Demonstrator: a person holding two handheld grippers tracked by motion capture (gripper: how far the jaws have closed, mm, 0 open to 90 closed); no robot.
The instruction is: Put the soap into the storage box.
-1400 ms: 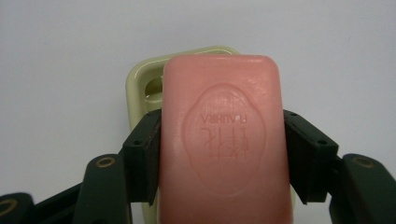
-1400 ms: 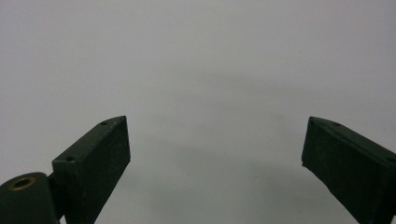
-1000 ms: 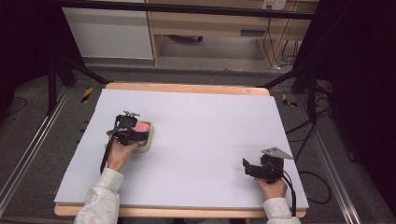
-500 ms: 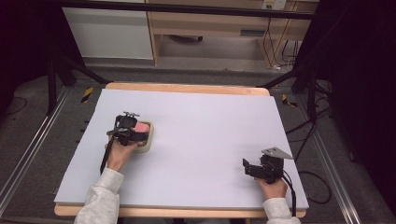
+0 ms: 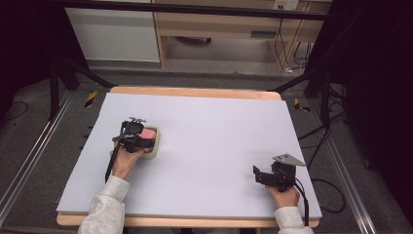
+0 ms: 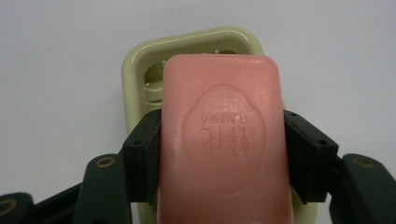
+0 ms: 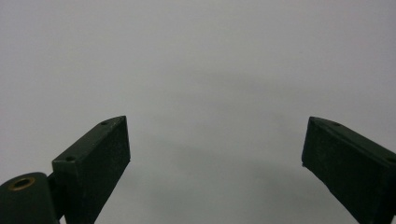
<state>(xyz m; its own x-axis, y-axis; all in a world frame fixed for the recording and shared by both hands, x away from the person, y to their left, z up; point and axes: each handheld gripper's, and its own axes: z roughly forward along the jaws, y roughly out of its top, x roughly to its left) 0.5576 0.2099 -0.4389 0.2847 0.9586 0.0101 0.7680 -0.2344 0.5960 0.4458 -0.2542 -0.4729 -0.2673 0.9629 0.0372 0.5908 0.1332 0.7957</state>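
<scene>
A pink soap bar (image 6: 224,140) with an embossed oval stamp is clamped at both long sides by my left gripper (image 6: 219,140), which is shut on it. Under the bar lies a pale green soap dish (image 6: 187,46) with slots in its floor. From above, the left gripper (image 5: 141,139) is at the table's left, over the dish (image 5: 155,151), with the pink soap (image 5: 148,133) showing beside it. Near the front right corner, my right gripper (image 5: 258,174) points left; its jaws (image 7: 215,154) stand wide apart and open over bare white surface.
A white sheet (image 5: 214,136) covers the wooden table. Black cables trail from both grippers. Dark stands and metal rails flank the table, and a wooden cabinet (image 5: 229,29) stands behind the far edge.
</scene>
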